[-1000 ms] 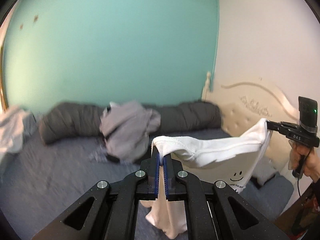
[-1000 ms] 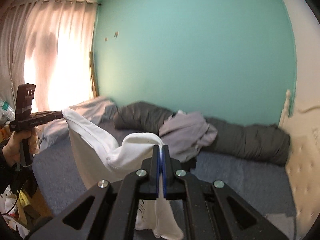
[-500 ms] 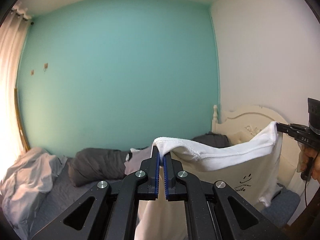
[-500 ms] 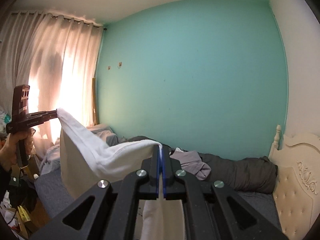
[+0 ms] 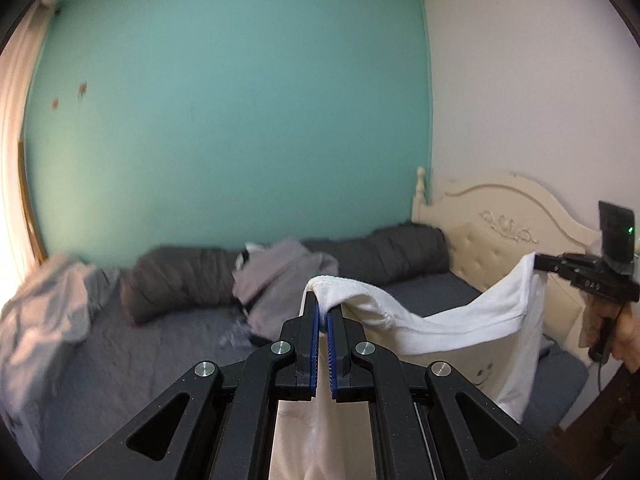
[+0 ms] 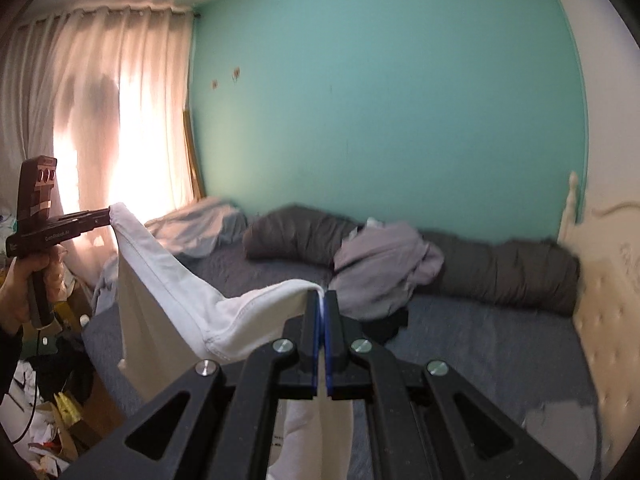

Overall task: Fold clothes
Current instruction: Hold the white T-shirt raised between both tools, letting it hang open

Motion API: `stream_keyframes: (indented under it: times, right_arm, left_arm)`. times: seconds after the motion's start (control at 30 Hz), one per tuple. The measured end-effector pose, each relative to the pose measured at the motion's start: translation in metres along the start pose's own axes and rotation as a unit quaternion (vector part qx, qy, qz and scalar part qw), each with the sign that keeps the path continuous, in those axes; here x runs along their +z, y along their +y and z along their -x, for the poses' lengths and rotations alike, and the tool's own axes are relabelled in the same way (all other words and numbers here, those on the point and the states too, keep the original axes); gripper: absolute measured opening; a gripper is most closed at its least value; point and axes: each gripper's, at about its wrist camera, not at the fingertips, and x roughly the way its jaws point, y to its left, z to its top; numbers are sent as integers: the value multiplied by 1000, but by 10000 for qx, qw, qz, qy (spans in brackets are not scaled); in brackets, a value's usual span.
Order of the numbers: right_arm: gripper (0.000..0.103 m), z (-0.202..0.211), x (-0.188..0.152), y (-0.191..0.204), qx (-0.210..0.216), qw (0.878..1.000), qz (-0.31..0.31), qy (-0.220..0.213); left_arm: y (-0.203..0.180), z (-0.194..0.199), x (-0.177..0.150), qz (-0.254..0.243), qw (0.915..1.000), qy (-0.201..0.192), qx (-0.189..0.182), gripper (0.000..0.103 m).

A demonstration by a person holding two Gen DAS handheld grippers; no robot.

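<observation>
A white T-shirt (image 5: 448, 320) with a small smiley print hangs in the air over the bed, stretched between both grippers. My left gripper (image 5: 322, 306) is shut on one top corner of it, and the cloth drapes down below the fingers. In the left wrist view my right gripper (image 5: 538, 262) pinches the other corner at the far right, held by a hand. In the right wrist view my right gripper (image 6: 322, 300) is shut on the T-shirt (image 6: 172, 280), and my left gripper (image 6: 108, 216) clamps its far corner at the left.
A blue-grey bed (image 5: 132, 356) lies below, with a dark grey rolled duvet (image 5: 184, 280), a crumpled grey garment (image 6: 384, 264) and pale bedding (image 5: 44, 304) on it. A cream headboard (image 5: 492, 232) stands at the right. Clutter (image 6: 44, 432) lies on the floor at the left.
Both grippers dropped from the raised position of half a second ago, so the bed fills more of each view. The shirt sags more between them. Both grips held.
</observation>
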Motion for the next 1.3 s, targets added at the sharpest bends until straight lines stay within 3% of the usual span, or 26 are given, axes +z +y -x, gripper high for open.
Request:
stream_keyframes:
  times: [0.23,0.47,0.83,1.13,1.3]
  right_arm:
    - [1,-29,-33,-11,19,9993,-161,325]
    - [1,-15,-25,-2,51,9998,-117,124]
    - [1,55,26,24,154,9981,152,-579]
    - [1,121,77,57,182,9924,494,-1109]
    - [1,146,96,70,151,9900,603,-1263]
  left_arm:
    - [5,-32,-50,215,9988,446,-48,3]
    - [9,-29,-57,238,9991,360,-45,3]
    - [-10,49,-2,38,9989,-457,-20,3]
    - [-26,131,52,-163,9929,-1176,80,3]
    - [-34,161,71,-240,9901,-1381,124,3]
